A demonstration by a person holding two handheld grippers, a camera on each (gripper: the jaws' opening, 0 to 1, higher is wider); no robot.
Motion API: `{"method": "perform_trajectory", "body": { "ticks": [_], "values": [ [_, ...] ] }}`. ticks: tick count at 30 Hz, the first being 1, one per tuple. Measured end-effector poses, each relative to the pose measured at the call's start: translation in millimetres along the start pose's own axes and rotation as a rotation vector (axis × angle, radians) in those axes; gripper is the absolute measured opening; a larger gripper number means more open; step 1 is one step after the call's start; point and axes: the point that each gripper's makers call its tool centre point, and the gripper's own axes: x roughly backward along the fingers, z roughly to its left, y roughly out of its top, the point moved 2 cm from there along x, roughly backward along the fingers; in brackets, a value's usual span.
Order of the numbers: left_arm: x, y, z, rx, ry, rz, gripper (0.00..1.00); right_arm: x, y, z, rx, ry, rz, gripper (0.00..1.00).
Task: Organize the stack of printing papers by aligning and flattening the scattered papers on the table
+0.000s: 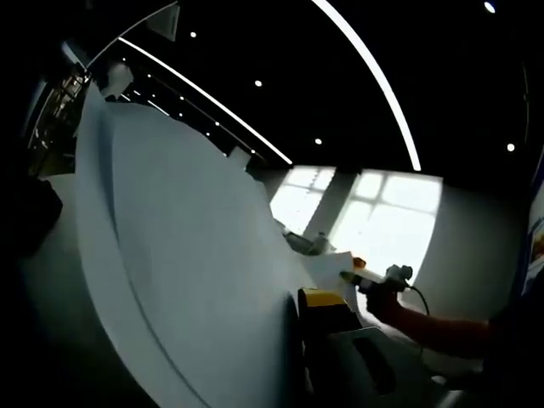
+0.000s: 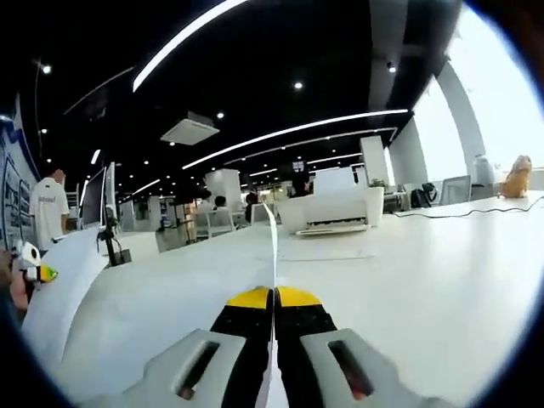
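Between my right tongs [image 2: 274, 299], a sheet [image 2: 274, 255] is pinched edge-on, the tips pressed together on it above the table [image 2: 425, 280]. My left tongs [image 1: 316, 299] grip the curved paper [image 1: 187, 255]; their gap is hidden, so I cannot tell their state.

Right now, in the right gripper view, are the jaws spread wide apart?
No, the right gripper has its jaws pressed together on the thin edge of the paper.
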Motion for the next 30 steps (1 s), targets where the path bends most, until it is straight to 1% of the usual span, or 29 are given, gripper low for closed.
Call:
{"method": "perform_trajectory", "body": {
  "ticks": [5,9,14,19,22,25,30],
  "values": [
    [0,-0.3,-0.1,0.001,0.0,0.0,0.1,1,5.0,3,0.023,0.0,0.001,0.0],
    [0,-0.7,-0.4,0.001,-0.001,0.001,0.1,2,9.9,5,-0.025,0.009,-0.001,0.0],
    [0,-1.2,-0.4,0.002,-0.001,0.003,0.1,2,20.3,12,-0.026,0.026,-0.015,0.0],
    [0,-1.5,-0.8,0.0,-0.001,0.003,0.1,2,31.5,22,0.001,0.048,-0.029,0.0],
    [0,-1.4,-1.0,-0.002,-0.001,0.001,0.1,3,37.1,30,-0.031,0.087,-0.039,0.0],
    [0,-1.2,-1.1,-0.002,-0.001,0.0,0.1,4,42.6,35,-0.039,0.095,-0.05,0.0],
    [0,-0.9,-1.2,-0.003,-0.002,-0.002,0.1,10,51.8,49,-0.041,0.116,-0.069,0.0]
  ]
}}
